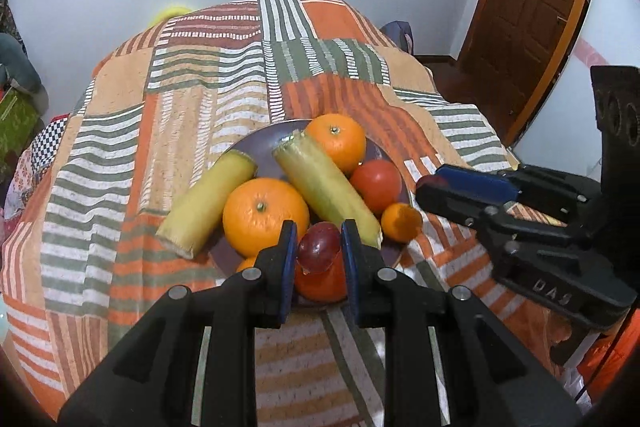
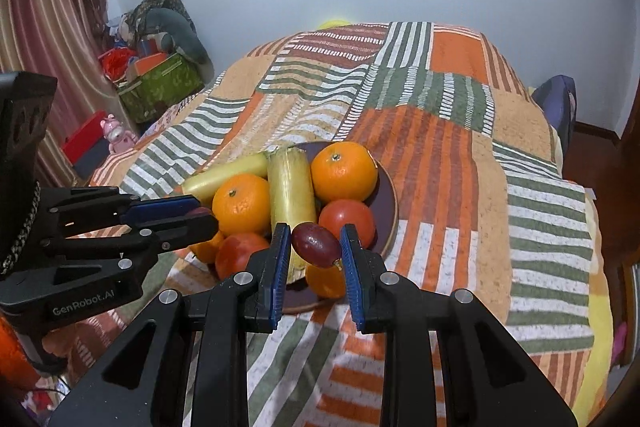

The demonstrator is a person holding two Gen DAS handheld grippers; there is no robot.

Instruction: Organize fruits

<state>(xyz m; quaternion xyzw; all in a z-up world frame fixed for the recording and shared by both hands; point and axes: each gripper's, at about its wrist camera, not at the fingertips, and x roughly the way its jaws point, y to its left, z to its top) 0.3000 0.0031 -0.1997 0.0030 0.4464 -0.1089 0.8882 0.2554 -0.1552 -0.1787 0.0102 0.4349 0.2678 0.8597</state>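
A dark plate (image 1: 256,151) (image 2: 386,195) on the patchwork cloth holds two oranges (image 1: 265,215) (image 2: 344,171), two pale green cane pieces (image 1: 324,183) (image 2: 290,193), a red tomato (image 1: 376,185) (image 2: 347,221) and small tangerines (image 1: 401,222). My left gripper (image 1: 319,247) is shut on a dark red grape (image 1: 319,247) just above the plate's near edge. My right gripper (image 2: 316,247) is shut on another dark red grape (image 2: 316,246) over the plate's near side. In the right wrist view the left gripper (image 2: 200,215) shows at the left.
The patchwork cloth (image 1: 200,99) covers a rounded table that drops off on all sides. A wooden door (image 1: 532,7) stands at the right. A green box with clutter (image 2: 160,87) and a curtain (image 2: 48,47) lie at the left.
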